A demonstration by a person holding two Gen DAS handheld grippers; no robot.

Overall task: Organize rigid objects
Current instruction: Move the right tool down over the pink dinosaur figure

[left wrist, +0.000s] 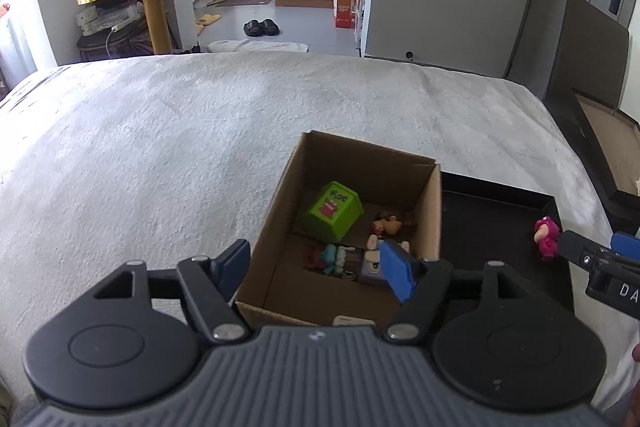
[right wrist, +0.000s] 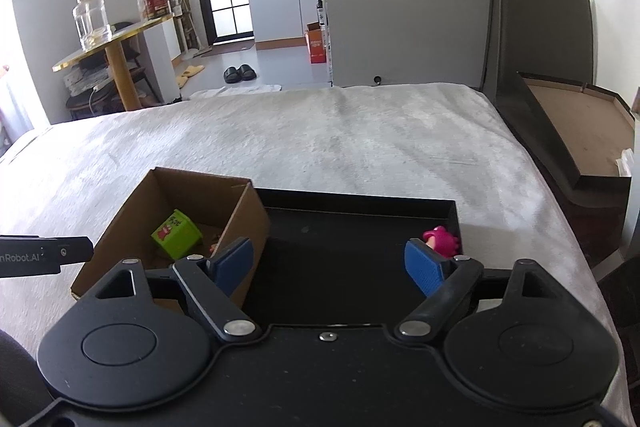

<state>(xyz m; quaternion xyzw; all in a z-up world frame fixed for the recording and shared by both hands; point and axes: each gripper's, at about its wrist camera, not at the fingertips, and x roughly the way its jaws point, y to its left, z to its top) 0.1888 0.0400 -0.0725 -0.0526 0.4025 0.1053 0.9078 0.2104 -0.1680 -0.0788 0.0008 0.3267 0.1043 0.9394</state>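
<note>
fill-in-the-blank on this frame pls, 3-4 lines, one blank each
1. The green cube lies inside the ____ box.
2. The pink figure stands on the ____ tray.
3. Both the left gripper and the right gripper are ____.
4. The box and tray rest on a ____ blanket.

Missing words: cardboard; black; open; white

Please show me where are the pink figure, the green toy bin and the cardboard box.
pink figure [left wrist: 546,238]: left wrist view, its body.
green toy bin [left wrist: 333,211]: left wrist view, its front face.
cardboard box [right wrist: 247,215]: right wrist view, its right outer wall.
</note>
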